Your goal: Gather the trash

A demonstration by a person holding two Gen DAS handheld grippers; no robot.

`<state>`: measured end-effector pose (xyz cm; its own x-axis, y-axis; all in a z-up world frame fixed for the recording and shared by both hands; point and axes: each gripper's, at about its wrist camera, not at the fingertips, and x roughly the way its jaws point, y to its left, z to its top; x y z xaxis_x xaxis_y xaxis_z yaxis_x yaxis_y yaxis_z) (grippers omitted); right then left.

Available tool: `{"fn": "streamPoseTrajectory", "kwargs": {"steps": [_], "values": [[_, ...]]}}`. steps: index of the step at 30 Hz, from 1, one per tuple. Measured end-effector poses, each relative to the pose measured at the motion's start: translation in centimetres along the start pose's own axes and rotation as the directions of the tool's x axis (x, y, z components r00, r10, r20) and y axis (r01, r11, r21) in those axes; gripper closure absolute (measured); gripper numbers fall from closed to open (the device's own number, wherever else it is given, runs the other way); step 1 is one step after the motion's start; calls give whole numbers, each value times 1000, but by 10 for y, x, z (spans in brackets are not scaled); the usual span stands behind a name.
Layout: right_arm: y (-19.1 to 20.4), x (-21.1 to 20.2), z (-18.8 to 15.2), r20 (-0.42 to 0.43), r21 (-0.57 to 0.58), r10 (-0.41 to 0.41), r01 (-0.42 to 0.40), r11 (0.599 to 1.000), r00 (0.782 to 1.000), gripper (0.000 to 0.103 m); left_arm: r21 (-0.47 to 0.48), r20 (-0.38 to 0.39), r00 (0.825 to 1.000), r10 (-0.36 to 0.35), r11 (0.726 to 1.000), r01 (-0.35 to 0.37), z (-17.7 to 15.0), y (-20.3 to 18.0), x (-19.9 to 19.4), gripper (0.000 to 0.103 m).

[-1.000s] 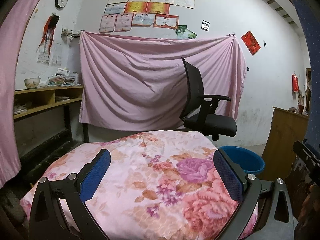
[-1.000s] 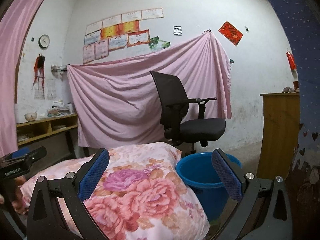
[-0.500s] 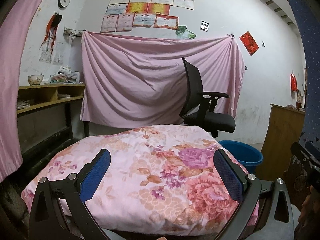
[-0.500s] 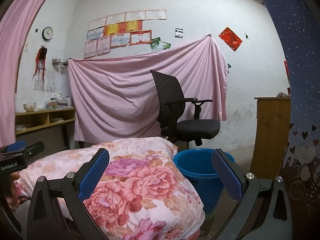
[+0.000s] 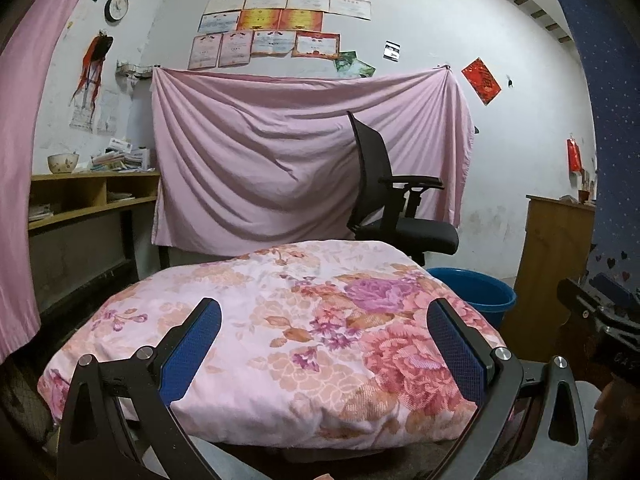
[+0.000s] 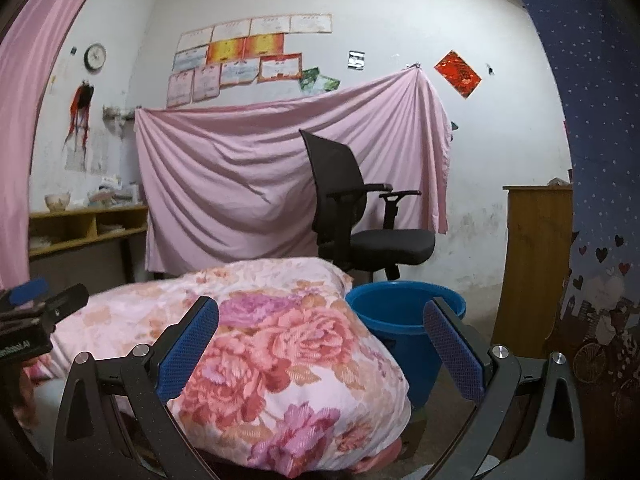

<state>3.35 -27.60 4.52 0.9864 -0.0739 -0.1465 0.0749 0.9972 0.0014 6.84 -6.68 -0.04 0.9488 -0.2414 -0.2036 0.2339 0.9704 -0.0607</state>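
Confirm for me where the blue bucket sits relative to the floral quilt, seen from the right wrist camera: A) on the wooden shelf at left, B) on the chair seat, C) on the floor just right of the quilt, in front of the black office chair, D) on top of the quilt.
C: the blue bucket stands on the floor right of the floral quilt, with the black office chair behind it.

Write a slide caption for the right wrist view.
Open right gripper above a floral quilt, blue bucket and office chair beyond.
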Motion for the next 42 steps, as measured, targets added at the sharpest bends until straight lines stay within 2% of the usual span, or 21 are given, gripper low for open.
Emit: {"fn": "streamPoseTrajectory", "kwargs": {"steps": [11, 42], "values": [[0, 1, -2, -1, 2, -6, 6, 1000, 1000, 0, -66, -30, 999, 13, 998, -15, -1, 17, 4, 2], [4, -4, -3, 2, -1, -3, 3, 1000, 1000, 0, -30, -21, 1000, 2, 1000, -3, -3, 14, 3, 2]]}}
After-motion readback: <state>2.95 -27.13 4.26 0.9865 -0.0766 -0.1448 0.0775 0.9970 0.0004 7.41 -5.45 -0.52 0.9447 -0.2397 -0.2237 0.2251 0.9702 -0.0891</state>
